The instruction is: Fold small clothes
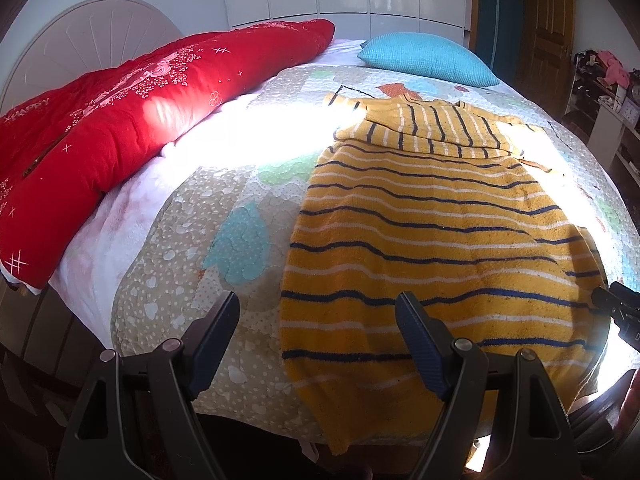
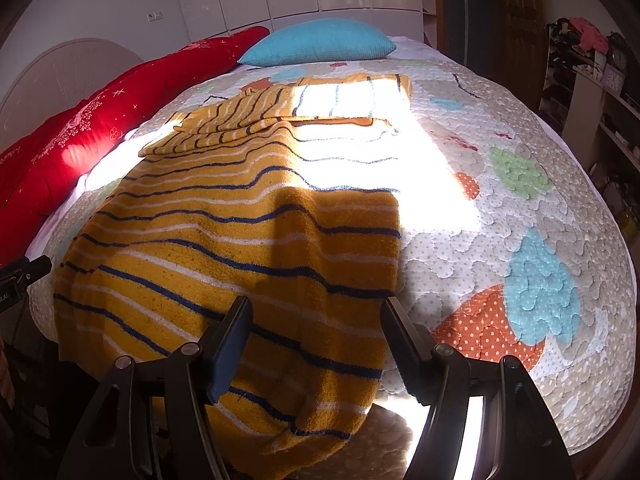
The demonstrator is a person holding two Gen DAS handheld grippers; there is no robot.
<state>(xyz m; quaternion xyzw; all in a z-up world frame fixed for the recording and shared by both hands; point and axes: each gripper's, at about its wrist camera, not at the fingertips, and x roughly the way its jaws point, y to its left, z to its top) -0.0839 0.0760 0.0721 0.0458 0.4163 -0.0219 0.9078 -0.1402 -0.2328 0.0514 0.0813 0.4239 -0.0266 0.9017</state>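
A yellow knitted sweater [image 1: 432, 240] with navy and white stripes lies flat on the quilted bedspread [image 1: 180, 260], its sleeves folded across the far end; its near hem hangs over the bed's front edge. My left gripper [image 1: 318, 312] is open and empty, hovering above the sweater's near left corner. The sweater also shows in the right wrist view [image 2: 224, 248]. My right gripper [image 2: 316, 316] is open and empty above the sweater's near right corner. The other gripper's tip shows at each view's edge [image 1: 618, 308].
A red quilt [image 1: 120, 120] lies along the bed's left side by a white headboard [image 1: 80, 36]. A blue pillow [image 1: 428, 58] sits at the far end. Shelves with clutter [image 2: 592, 80] stand at right. Strong sunlight washes out the bedspread's middle [image 2: 420, 168].
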